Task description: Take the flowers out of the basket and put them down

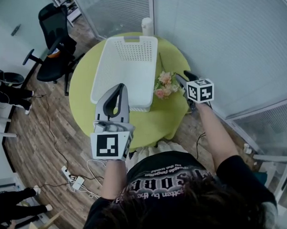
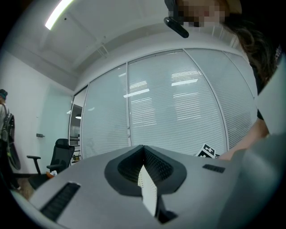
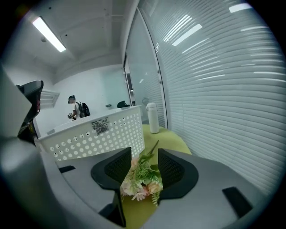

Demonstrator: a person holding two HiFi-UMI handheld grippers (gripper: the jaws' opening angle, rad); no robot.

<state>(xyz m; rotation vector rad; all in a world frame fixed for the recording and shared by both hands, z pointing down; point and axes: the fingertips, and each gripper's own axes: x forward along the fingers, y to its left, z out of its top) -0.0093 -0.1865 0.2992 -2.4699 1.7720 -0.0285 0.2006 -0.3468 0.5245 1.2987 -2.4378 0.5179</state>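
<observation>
Right gripper view: my right gripper (image 3: 144,157) hangs with its jaws partly apart, gripping nothing, over the flowers (image 3: 142,176) on the table (image 3: 175,139).

Between my two pads I see the pink and green bunch lying on the yellow-green tabletop, stems pointing away from me, with neither pad pressing on it. Just left of this gripper stands the white basket (image 3: 89,134), its holed wall right beside the flowers; whether the two touch I cannot tell. Farther ahead, past the basket's far corner, a white bottle (image 3: 153,117) stands upright near the blinds (image 3: 223,89). My left gripper (image 2: 144,154) is at the basket's near edge, jaws closed on a strip of its holed wall.
</observation>
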